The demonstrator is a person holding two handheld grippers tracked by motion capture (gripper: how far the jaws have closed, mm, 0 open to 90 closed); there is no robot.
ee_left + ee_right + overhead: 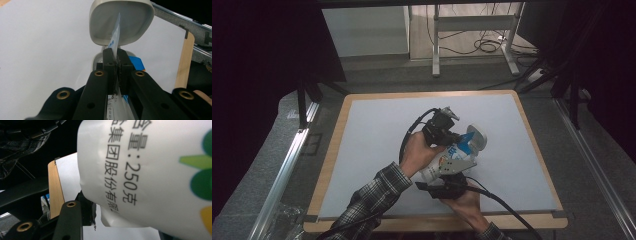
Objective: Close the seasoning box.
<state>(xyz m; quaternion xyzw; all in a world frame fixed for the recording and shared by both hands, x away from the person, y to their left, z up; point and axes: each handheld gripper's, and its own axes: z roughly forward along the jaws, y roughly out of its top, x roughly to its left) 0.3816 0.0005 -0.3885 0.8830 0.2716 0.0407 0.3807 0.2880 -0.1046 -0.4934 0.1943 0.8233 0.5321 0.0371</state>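
Over the middle of the mat: you held a white printed pouch [451, 162] off the surface, between your two grippers, right of centre on the table.
Pouch: it was white with black print, blue patches and a green and yellow motif; in the right gripper view its printed face [155, 170] sat very close to the camera.
Left gripper [447, 131]: you had its jaws closed tight on the pouch's thin upper edge [115, 42]; in the left gripper view that edge stood up between the two pads.
Right gripper [451, 186]: you held it under the pouch's lower end; one black jaw lay against the pouch's lower corner in the right gripper view, but how far the jaws stood apart could not be told.
Pale grey bowl-shaped container [478, 136]: it sat just beyond the pouch's top end, its open mouth [121, 20] facing your left gripper.
Your hands: left hand [419, 152] on the left gripper, right hand [467, 202] under the right one, plaid sleeve [372, 200] at the near edge.
Table [332, 150]: it was wood-edged with a pale mat [377, 145] on top.
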